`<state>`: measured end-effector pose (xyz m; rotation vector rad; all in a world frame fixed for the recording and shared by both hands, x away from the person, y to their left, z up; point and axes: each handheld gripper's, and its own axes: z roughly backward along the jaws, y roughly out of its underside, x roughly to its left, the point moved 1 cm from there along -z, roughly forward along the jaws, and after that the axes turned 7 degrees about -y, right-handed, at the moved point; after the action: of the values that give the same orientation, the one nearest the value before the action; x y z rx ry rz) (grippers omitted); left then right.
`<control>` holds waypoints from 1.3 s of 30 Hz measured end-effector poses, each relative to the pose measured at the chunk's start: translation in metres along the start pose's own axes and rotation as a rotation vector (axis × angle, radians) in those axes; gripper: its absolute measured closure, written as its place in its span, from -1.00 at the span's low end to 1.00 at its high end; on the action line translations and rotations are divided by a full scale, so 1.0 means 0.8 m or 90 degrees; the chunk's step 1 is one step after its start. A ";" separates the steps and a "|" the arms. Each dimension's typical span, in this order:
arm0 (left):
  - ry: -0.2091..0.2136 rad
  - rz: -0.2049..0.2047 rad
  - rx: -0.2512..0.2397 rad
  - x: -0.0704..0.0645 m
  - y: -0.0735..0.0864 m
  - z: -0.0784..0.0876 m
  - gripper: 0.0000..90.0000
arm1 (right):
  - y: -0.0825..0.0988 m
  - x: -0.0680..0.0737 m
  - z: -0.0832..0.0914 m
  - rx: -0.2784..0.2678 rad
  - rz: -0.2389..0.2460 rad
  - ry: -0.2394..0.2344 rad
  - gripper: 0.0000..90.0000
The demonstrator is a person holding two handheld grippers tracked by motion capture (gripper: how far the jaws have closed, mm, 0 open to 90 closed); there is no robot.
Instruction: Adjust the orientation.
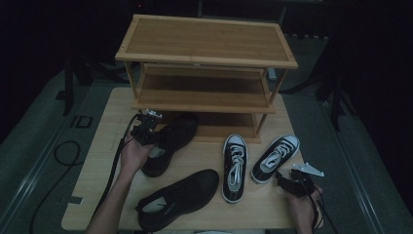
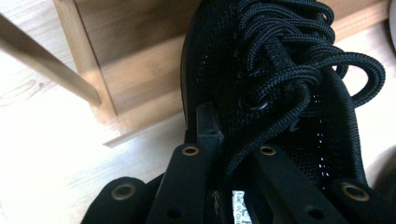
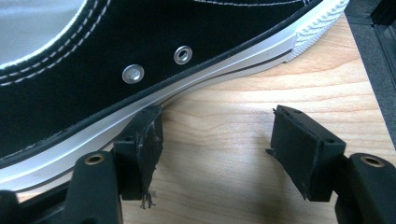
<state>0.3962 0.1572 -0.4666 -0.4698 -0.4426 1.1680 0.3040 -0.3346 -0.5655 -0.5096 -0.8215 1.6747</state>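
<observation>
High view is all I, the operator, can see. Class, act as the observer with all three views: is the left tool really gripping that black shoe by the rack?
Observer: Yes. In the left gripper view, the left tool is clamped on the black mesh shoe at its opening edge.
Operator: And the right tool?
Observer: The right tool is open, with bare tabletop between its jaws.
Operator: Is it touching a sneaker?
Observer: One pad sits against the white sole of the black canvas sneaker.

High view looks forward-down over table (image 1: 104,126); my gripper views sit close, sharing black trainer (image 2: 280,84) and canvas sneaker (image 3: 116,60).
</observation>
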 end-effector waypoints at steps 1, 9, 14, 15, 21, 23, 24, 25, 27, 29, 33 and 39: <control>-0.002 0.001 -0.001 -0.001 -0.002 -0.002 0.96 | 0.000 0.000 0.000 0.000 0.000 0.000 -0.25; -0.008 0.030 -0.009 0.000 -0.010 -0.017 0.96 | 0.000 0.000 0.000 0.000 0.000 0.000 -0.25; -0.022 0.020 -0.019 0.000 -0.014 -0.022 0.96 | 0.000 0.000 0.000 0.000 0.000 0.000 -0.25; -0.023 0.021 -0.020 -0.001 -0.015 -0.023 0.96 | 0.000 0.000 0.000 0.000 0.000 0.000 -0.25; -0.032 0.023 -0.025 -0.004 -0.019 -0.027 0.96 | 0.000 0.000 0.000 0.000 0.000 0.000 -0.25; -0.039 0.023 -0.030 -0.007 -0.021 -0.029 0.95 | 0.000 0.000 0.000 0.000 0.000 0.000 -0.25; -0.043 0.023 -0.032 -0.008 -0.022 -0.030 0.95 | 0.000 0.000 0.000 0.000 0.000 0.000 -0.25; -0.045 0.024 -0.034 -0.008 -0.022 -0.031 0.95 | 0.000 0.000 0.000 0.000 0.000 0.000 -0.25; -0.046 0.024 -0.040 -0.008 -0.023 -0.032 0.94 | 0.000 0.000 0.000 0.000 0.000 0.000 -0.25; -0.046 0.021 -0.045 -0.008 -0.023 -0.033 0.93 | 0.000 0.000 0.000 0.000 0.000 0.000 -0.25; -0.043 0.009 -0.051 -0.006 -0.022 -0.034 0.80 | 0.000 0.000 0.000 0.000 0.000 0.000 -0.25; -0.034 -0.008 -0.054 -0.002 -0.020 -0.030 0.51 | 0.000 0.000 0.000 0.000 0.000 -0.001 -0.26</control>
<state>0.4213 0.1477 -0.4773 -0.5092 -0.5416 1.1555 0.3042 -0.3348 -0.5654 -0.5079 -0.8223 1.6763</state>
